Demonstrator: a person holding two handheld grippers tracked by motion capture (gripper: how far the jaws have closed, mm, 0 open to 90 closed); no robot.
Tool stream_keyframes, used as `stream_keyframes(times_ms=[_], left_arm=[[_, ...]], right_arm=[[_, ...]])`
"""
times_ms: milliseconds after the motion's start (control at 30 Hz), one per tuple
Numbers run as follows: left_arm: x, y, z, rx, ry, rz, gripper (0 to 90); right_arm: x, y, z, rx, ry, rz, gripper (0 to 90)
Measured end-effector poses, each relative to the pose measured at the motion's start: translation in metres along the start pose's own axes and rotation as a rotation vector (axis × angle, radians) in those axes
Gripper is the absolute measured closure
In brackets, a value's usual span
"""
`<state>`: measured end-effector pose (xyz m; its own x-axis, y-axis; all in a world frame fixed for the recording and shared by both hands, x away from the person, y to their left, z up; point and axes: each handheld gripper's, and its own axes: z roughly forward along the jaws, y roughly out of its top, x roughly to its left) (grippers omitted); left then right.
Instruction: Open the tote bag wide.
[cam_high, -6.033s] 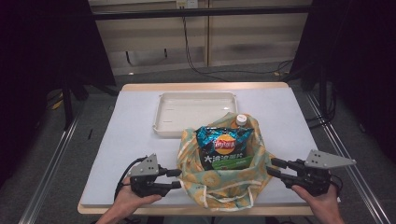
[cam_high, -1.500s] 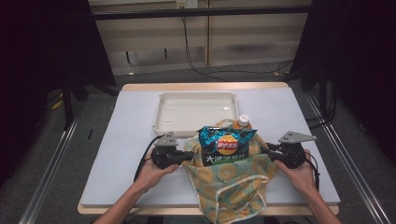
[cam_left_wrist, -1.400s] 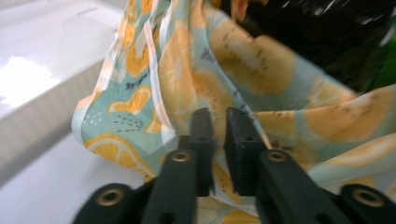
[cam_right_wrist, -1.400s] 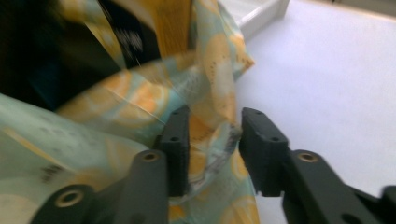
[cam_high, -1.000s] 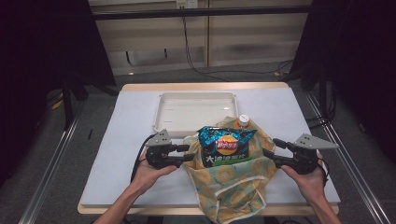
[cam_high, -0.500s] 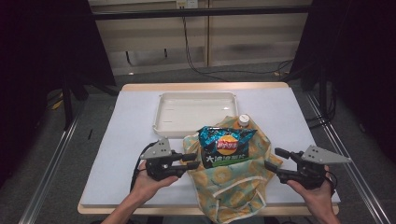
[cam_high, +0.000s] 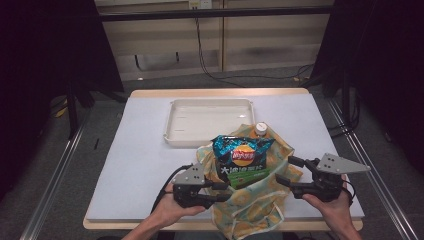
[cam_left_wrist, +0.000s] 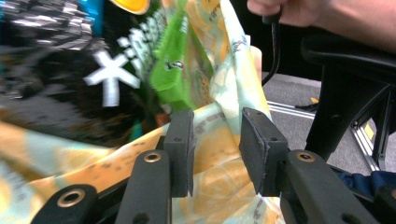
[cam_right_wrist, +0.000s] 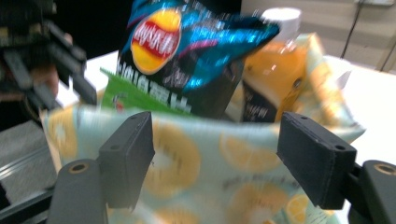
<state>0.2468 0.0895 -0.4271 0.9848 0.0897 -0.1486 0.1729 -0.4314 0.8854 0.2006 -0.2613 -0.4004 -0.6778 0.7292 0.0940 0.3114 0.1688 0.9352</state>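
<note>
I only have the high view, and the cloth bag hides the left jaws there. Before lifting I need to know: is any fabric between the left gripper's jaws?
Observer: Yes. In the left gripper view the cloth bag's rim runs up between the jaws of the left gripper. A gap is left, so it is not pinched. Those jaws have just been opening.
Operator: And the right one?
Observer: The right gripper has also just been opening. Its jaws stand wide, and the bag's side lies ahead of them, ungripped.
Operator: What's under that white cap?
Observer: A bottle of orange drink, standing behind the chips bag.
</note>
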Motion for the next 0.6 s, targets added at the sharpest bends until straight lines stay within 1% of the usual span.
stream_keyframes(times_ms=[67,100,133,167,233,300,333,367,400,433,467,500,533,567,600], left_arm=[[-0.004,0.000,0.008,0.031,-0.011,0.018,65.1],[-0.005,-0.001,0.011,0.047,-0.010,0.021,64.8],[-0.005,-0.002,0.014,0.058,-0.017,0.026,64.8],[-0.005,-0.004,0.017,0.068,-0.019,0.024,64.8],[-0.004,-0.007,0.021,0.076,-0.035,0.015,65.9],[-0.005,-0.008,0.021,0.089,-0.034,0.019,65.8],[-0.006,-0.009,0.022,0.084,-0.031,0.012,65.6],[-0.006,-0.009,0.022,0.080,-0.034,0.012,65.0],[-0.006,-0.009,0.021,0.089,-0.031,0.015,64.3],[-0.006,-0.009,0.020,0.090,-0.029,0.014,63.9],[-0.006,-0.009,0.019,0.081,-0.030,0.008,63.3],[-0.006,-0.008,0.017,0.074,-0.031,0.007,63.2],[-0.005,-0.008,0.015,0.075,-0.021,0.003,63.1],[-0.004,-0.008,0.014,0.071,-0.022,-0.003,63.1],[-0.004,-0.009,0.014,0.063,-0.016,-0.015,63.1]], right_arm=[[0.002,0.001,0.001,0.006,-0.013,-0.015,27.5],[0.002,0.001,0.002,0.001,-0.003,-0.007,28.0],[0.002,0.001,0.003,0.000,-0.003,-0.002,29.0],[0.002,0.001,0.004,0.005,0.004,-0.007,29.6],[0.002,-0.001,0.007,0.019,0.007,-0.003,32.3],[0.003,-0.004,0.010,0.035,0.014,-0.002,34.2],[0.002,-0.006,0.012,0.053,0.025,-0.007,39.1],[0.002,-0.008,0.013,0.064,0.030,0.000,39.5],[0.001,-0.010,0.014,0.069,0.038,0.006,39.8],[0.001,-0.013,0.015,0.081,0.051,0.016,41.8],[0.002,-0.016,0.016,0.093,0.064,0.014,44.6],[0.002,-0.018,0.017,0.105,0.080,0.014,43.8],[0.004,-0.020,0.019,0.113,0.096,0.026,41.2],[0.005,-0.022,0.020,0.118,0.111,0.033,37.6],[0.006,-0.023,0.023,0.128,0.118,0.042,34.4]])
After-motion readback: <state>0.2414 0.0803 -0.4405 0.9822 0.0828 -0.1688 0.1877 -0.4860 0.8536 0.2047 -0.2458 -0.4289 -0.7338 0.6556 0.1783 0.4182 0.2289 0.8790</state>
